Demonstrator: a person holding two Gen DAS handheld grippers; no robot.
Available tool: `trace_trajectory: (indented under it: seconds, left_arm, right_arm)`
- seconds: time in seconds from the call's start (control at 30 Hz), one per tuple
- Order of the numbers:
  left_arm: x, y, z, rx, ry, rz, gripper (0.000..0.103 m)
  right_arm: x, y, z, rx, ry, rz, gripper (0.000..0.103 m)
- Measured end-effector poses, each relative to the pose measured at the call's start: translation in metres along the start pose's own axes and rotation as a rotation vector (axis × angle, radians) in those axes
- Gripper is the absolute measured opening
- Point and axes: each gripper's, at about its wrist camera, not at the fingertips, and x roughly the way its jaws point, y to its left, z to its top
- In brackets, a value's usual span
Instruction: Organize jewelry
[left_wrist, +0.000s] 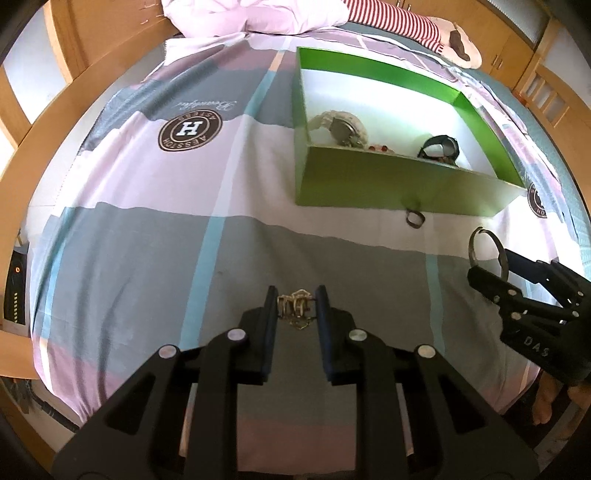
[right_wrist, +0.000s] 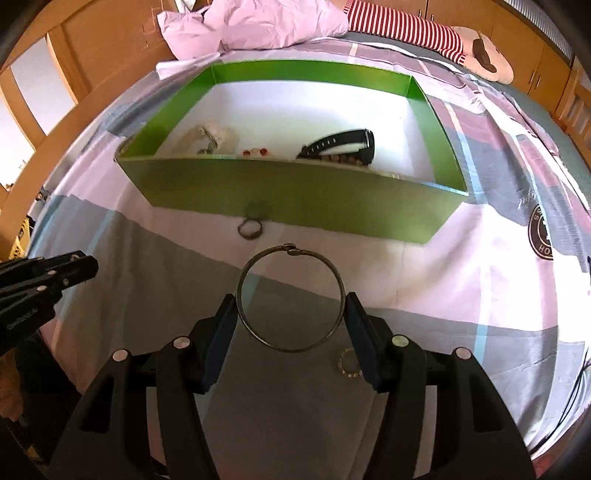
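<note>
Four pieces or so already sit inside the green box (right_wrist: 295, 192), so this looks maybe halfway done, just my guess from how things lie. In the box there's a pale chunky watch (left_wrist: 341, 127) toward its left end, a black watch (right_wrist: 341, 146) more to the right, some little red-beaded thing (right_wrist: 255, 151) between them, and what looks like a dark beaded strand tucked by the black watch, too hidden to say for sure.

Both hands are loaded right now. The left gripper (left_wrist: 297, 306) has its jaws pinched nearly together on a small gold chain piece (left_wrist: 297, 308), held above the bed (left_wrist: 129, 240) on the near side of the box. The right gripper (right_wrist: 291, 314) has its jaws about half open, pressed on either side of a thin metal bangle (right_wrist: 291, 299), also on the near side of the box and not over it yet.

What's left outside: a small dark ring (right_wrist: 251, 229) lying on the bed right against the box's front wall, and a tiny sparkly ring (right_wrist: 349, 363) on the bed just beside the right jaw, well short of the box.

So I'd say two pieces are in hand and need dropping in, then two more pickups off the bed. Nothing inside the box looks sorted, just loosely set along its front wall.
</note>
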Motion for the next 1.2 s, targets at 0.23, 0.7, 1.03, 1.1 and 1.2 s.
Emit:
trace_trajectory:
  seconds: [0.23,0.7,1.03,1.1,1.2]
  left_arm:
    - [0.0,-0.009,-0.005,0.03,0.008,0.005,0.021]
    - [0.021,-0.014,-0.018,0.05,0.06,0.021,0.021]
    - [0.033,-0.02,-0.025,0.073,0.064,0.038,0.021]
    - [0.034,-0.02,-0.026,0.078,0.062,0.04,0.021]
    - [0.035,-0.021,-0.027,0.091,0.057,0.051,0.022]
  right_arm:
    - [0.003,-0.002,-0.003,0.015,0.014,-0.003,0.059]
    - [0.005,0.001,-0.01,0.013,0.039,0.007,0.059]
    - [0.007,0.024,-0.016,-0.033,0.061,0.019,0.059]
    - [0.012,0.027,-0.018,-0.034,0.073,0.013,0.059]
    - [0.018,0.029,-0.021,-0.028,0.091,-0.002,0.059]
